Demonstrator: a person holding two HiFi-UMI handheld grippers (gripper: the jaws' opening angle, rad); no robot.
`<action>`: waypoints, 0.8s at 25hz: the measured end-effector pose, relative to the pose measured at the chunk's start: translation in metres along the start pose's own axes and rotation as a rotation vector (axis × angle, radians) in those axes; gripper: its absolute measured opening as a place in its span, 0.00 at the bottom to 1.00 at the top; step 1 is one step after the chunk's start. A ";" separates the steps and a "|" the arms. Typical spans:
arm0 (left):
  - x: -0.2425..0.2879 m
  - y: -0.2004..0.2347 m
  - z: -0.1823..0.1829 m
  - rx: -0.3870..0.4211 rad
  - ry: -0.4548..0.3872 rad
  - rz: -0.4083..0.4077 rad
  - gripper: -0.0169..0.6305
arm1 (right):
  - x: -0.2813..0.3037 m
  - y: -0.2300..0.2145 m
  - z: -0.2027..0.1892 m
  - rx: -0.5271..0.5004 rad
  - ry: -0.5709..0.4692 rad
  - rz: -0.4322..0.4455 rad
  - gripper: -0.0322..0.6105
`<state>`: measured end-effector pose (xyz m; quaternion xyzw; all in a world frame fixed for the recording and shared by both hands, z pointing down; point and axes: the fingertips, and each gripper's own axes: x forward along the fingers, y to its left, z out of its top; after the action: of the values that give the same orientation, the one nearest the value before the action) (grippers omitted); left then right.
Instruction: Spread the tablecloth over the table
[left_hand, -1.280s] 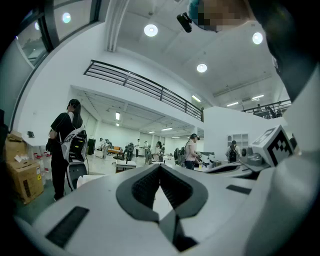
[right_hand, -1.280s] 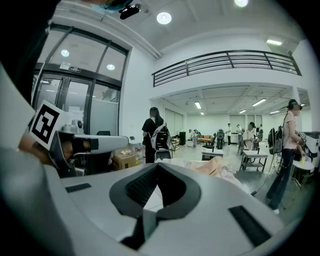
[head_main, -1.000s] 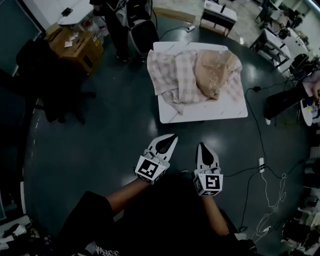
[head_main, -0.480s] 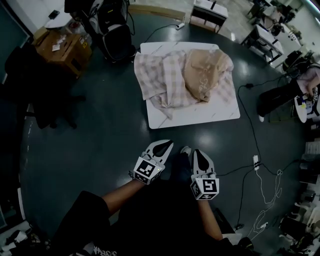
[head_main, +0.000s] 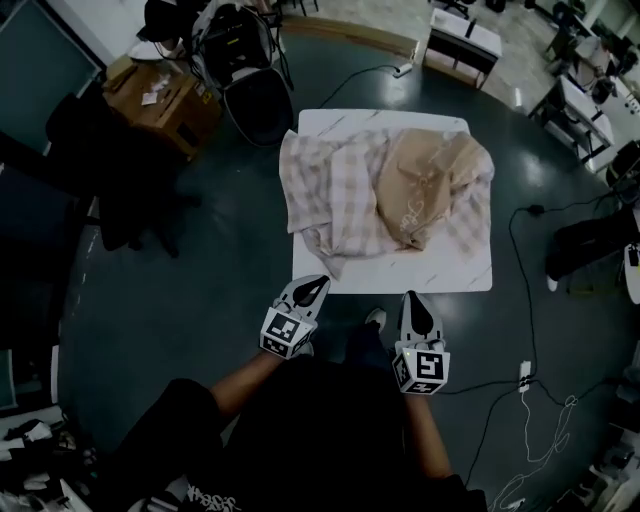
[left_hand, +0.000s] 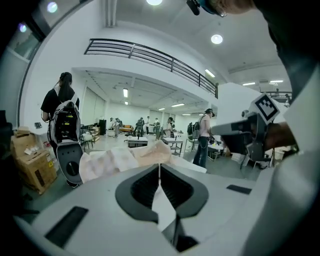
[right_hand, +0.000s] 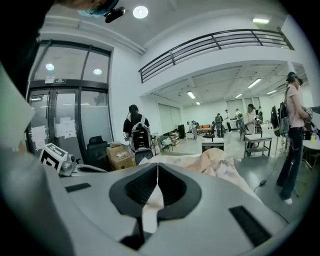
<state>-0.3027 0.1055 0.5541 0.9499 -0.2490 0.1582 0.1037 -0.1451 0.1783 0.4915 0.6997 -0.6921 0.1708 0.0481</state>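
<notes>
The jaws of the left gripper (head_main: 316, 286) and the right gripper (head_main: 414, 299) are pressed together and hold nothing. Both hover at the near edge of the white square table (head_main: 400, 273) — the crumpled beige checked tablecloth (head_main: 340, 195) lies heaped on it.

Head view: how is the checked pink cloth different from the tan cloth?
The checked pink cloth has a grid pattern; the tan cloth is plain apart from a pale print. The checked one lies flatter at the picture's left; the tan one humps up at its right. Both are crumpled on the white table.
</notes>
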 end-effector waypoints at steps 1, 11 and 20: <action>0.009 0.003 -0.004 0.003 0.020 0.016 0.06 | 0.010 -0.011 0.004 -0.007 -0.001 0.018 0.08; 0.069 0.040 -0.088 -0.186 0.293 0.292 0.06 | 0.124 -0.078 -0.046 -0.086 0.181 0.213 0.08; 0.115 0.039 -0.132 -0.097 0.367 0.216 0.06 | 0.156 -0.070 -0.133 -0.148 0.444 0.370 0.08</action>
<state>-0.2605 0.0583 0.7216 0.8668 -0.3336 0.3265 0.1753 -0.1017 0.0733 0.6758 0.5018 -0.7910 0.2745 0.2172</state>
